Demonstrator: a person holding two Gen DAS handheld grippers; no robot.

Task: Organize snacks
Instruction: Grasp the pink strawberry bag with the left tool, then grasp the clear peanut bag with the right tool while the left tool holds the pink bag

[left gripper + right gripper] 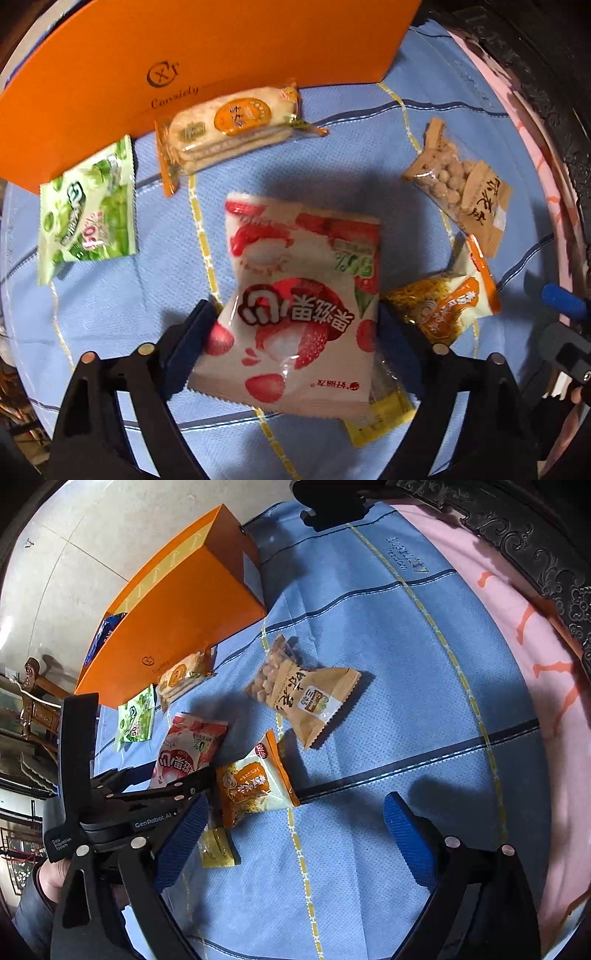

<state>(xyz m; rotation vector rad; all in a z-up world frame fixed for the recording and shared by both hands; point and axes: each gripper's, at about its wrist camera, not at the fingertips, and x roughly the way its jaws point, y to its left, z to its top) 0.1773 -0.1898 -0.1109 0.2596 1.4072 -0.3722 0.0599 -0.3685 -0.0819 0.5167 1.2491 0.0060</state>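
Note:
My left gripper [295, 325] is shut on a pink lychee snack packet [299, 306], held by its lower half above the blue cloth; the same packet shows in the right wrist view [186, 753]. My right gripper [295, 819] is open and empty over the cloth, near an orange noodle snack packet [255, 782]. An open orange box [184, 66] lies at the back. A green packet [88, 206] and a rice cracker packet [229, 125] lie against it. A brown nut packet [458, 184] and the orange noodle packet [447, 299] lie at the right.
A small yellow packet [216, 847] lies by my right gripper's left finger. A blue packet [101, 637] sits inside the orange box [177, 605]. A pink cloth [535, 657] and a dark carved frame [535, 542] border the blue cloth [388, 646] at the right.

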